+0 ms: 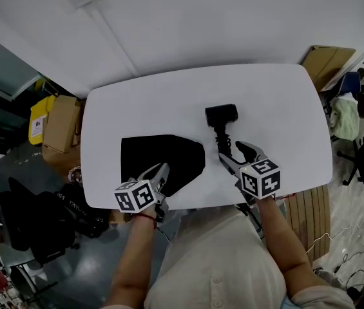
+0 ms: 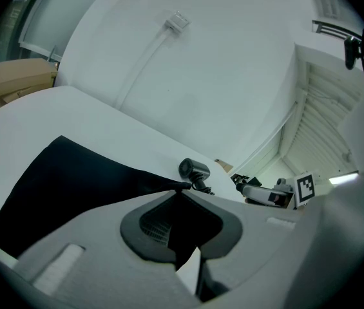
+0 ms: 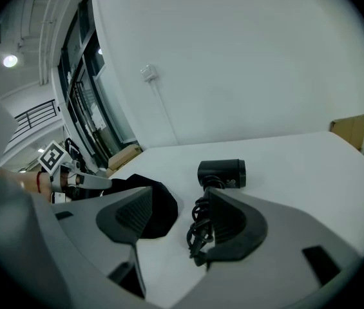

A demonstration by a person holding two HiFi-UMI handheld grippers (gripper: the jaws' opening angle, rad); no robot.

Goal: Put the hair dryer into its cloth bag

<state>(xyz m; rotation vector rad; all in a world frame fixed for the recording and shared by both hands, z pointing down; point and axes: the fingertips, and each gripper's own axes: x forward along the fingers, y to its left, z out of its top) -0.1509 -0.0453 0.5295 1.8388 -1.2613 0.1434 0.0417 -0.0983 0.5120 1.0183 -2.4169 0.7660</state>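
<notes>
On the white oval table (image 1: 285, 108) the black hair dryer (image 1: 221, 114) lies outside its flat black cloth bag (image 1: 162, 156). My left gripper (image 1: 162, 170) pinches the bag's edge, and my right gripper (image 1: 232, 152) gapes around the coiled cord (image 3: 198, 234). Nothing is bagged yet.

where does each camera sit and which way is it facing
Head view: on the person's head, steeply down at white oval table; both forearms show.
Left gripper view: on left claw, along jaws shut on black cloth bag.
Right gripper view: on right claw, along open jaws at black hair dryer.
Shared: all show the dryer.
</notes>
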